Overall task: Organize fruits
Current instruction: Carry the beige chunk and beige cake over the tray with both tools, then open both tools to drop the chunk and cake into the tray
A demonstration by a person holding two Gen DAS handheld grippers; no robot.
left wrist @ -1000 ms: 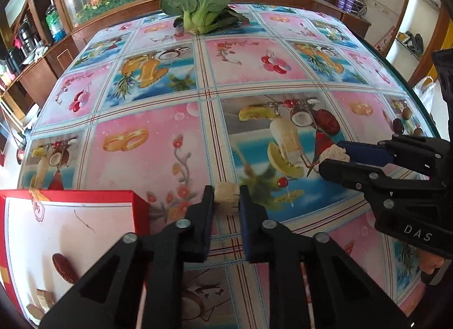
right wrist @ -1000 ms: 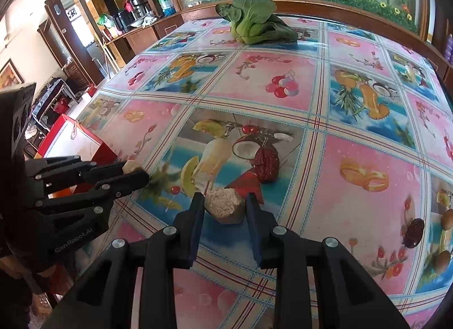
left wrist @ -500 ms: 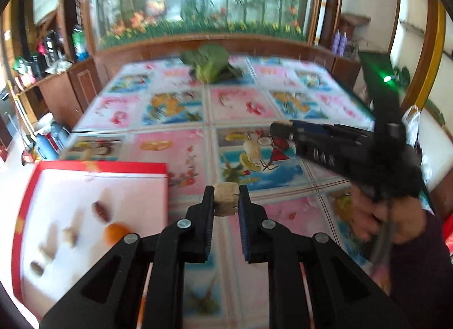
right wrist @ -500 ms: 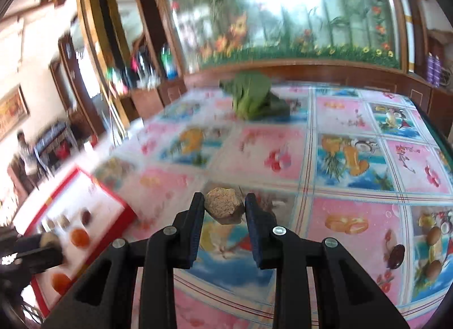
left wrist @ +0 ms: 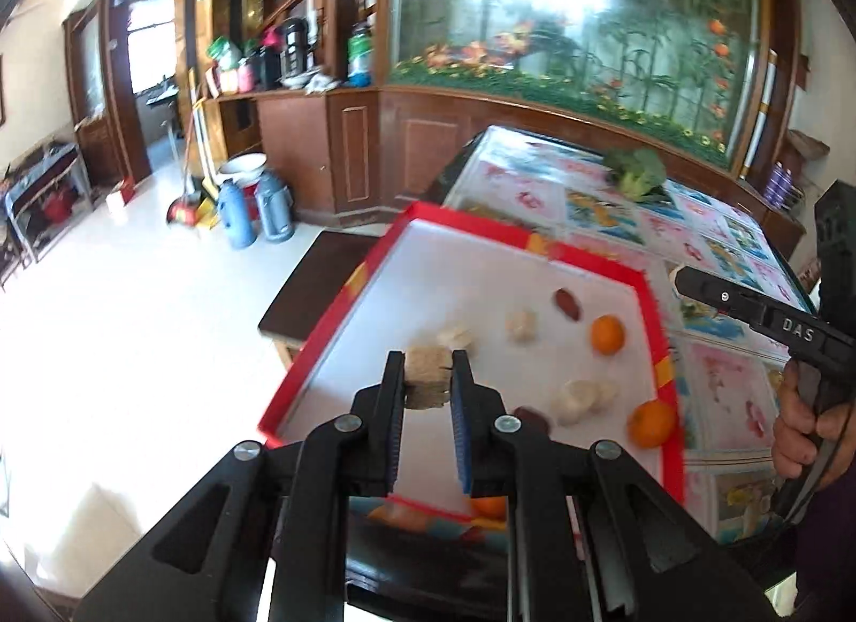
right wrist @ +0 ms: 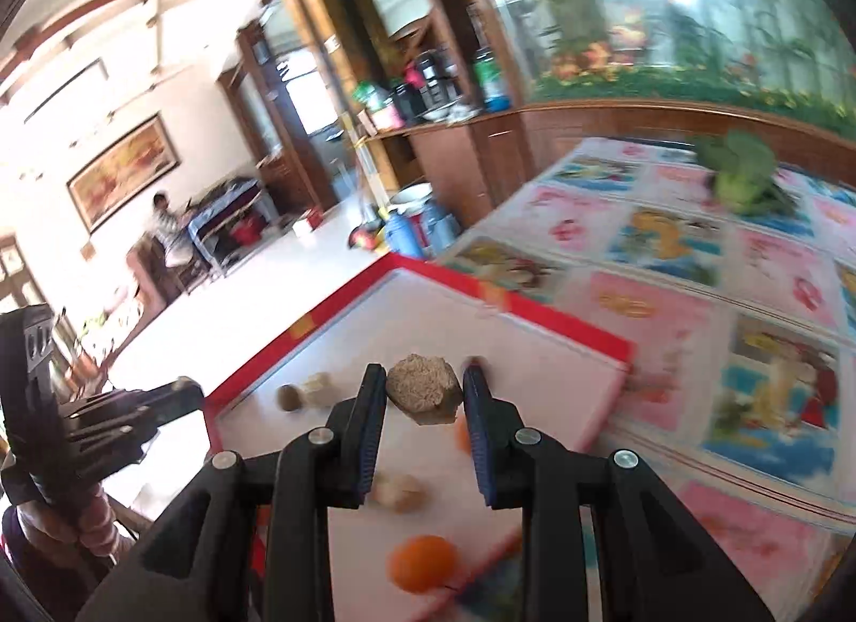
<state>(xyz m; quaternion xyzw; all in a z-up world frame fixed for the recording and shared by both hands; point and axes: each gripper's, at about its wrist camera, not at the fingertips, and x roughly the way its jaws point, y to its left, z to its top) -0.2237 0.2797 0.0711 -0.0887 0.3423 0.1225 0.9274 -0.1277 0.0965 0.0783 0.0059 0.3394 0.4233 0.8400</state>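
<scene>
At the far left of the left wrist view, a pale tiled floor (left wrist: 134, 333) is seen, with two blue flasks (left wrist: 257, 213) stood against a wooden cabinet (left wrist: 331, 151). Toward the middle, the left gripper (left wrist: 427, 373) is held above the near left part of a red-rimmed white tray (left wrist: 342, 301), its jaws narrowed onto a tan, rough-faced cube (left wrist: 425, 377) pinched between the blue pads. Further right on the tray floor, several pale lumps, a dark red date (left wrist: 567, 302) and two oranges (left wrist: 607, 334) are scattered apart from one another; a second orange (left wrist: 650, 424) lies close to the right rim. Beyond the tray, a fruit-patterned tablecloth (left wrist: 717, 242) is spread, with a leafy green vegetable (left wrist: 639, 174) lying near its far edge. At the right edge, the right gripper is seen from the side, gripped by a hand (left wrist: 802, 429). In the right wrist view, the left gripper appears at the far left, over the tray's left rim. In the centre, the right gripper (right wrist: 424, 397) is held over the tray, its jaws closed moderately on a brown, crumbly lump (right wrist: 424, 397) that is clamped between the pads. Below it, an orange is visible on the tray floor, blurred.
</scene>
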